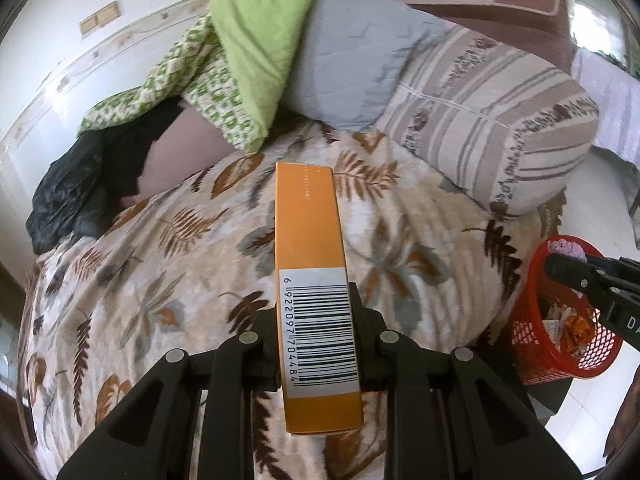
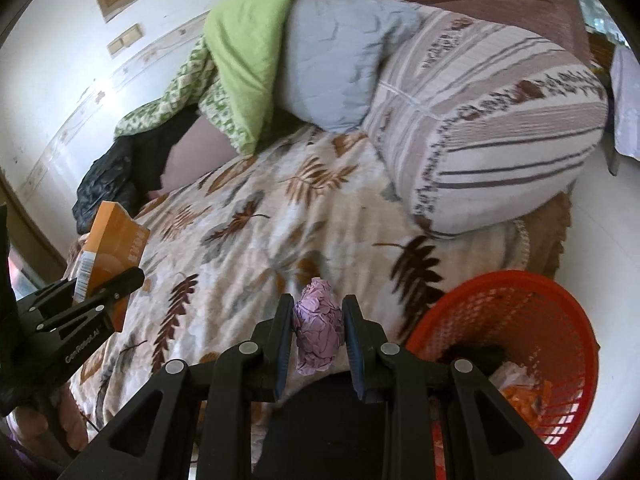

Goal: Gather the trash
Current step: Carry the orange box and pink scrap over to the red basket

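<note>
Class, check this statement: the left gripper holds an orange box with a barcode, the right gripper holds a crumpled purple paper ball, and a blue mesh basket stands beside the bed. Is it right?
One detail is wrong: the mesh basket is red, not blue, as the right wrist view shows. The left gripper does hold the orange box, and the right gripper the purple paper ball.

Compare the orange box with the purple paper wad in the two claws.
The orange box is rigid, long and flat-sided with a barcode; the purple paper wad is crumpled, roundish and unmarked. The box juts far past the left claw; the wad barely clears the right claw. Both are clamped above the bed.
</note>
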Demonstrator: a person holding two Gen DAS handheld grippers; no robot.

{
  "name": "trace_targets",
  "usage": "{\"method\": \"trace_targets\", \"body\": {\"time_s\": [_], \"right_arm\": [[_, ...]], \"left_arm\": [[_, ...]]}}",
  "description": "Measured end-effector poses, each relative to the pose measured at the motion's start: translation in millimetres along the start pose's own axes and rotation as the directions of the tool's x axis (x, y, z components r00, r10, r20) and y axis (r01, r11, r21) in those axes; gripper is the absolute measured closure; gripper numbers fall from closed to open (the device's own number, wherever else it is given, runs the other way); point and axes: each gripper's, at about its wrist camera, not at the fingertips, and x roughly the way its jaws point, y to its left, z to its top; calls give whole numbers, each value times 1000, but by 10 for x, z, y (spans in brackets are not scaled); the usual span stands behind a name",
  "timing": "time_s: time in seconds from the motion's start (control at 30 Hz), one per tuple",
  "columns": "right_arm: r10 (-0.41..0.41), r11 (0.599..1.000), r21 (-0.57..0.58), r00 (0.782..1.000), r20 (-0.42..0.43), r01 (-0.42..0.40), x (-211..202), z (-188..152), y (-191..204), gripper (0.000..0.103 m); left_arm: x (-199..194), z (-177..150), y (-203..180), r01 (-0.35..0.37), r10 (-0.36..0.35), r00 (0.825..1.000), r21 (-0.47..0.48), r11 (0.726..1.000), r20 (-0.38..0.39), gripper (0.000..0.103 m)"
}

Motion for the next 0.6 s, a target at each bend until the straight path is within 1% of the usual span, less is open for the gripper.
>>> {"method": "trace_targets", "body": {"time_s": [0.3,0.6], "right_arm": [[-70,995,79,997,23,68,-181,-33,-420,77],[-140,979,154,990,31,134,-352,-106,-814,77]], "left_arm": [[35,130,-470,69,-70,997,98,993,11,80],[105,203,-970,155,-157,988,185,971,-5,80]]}}
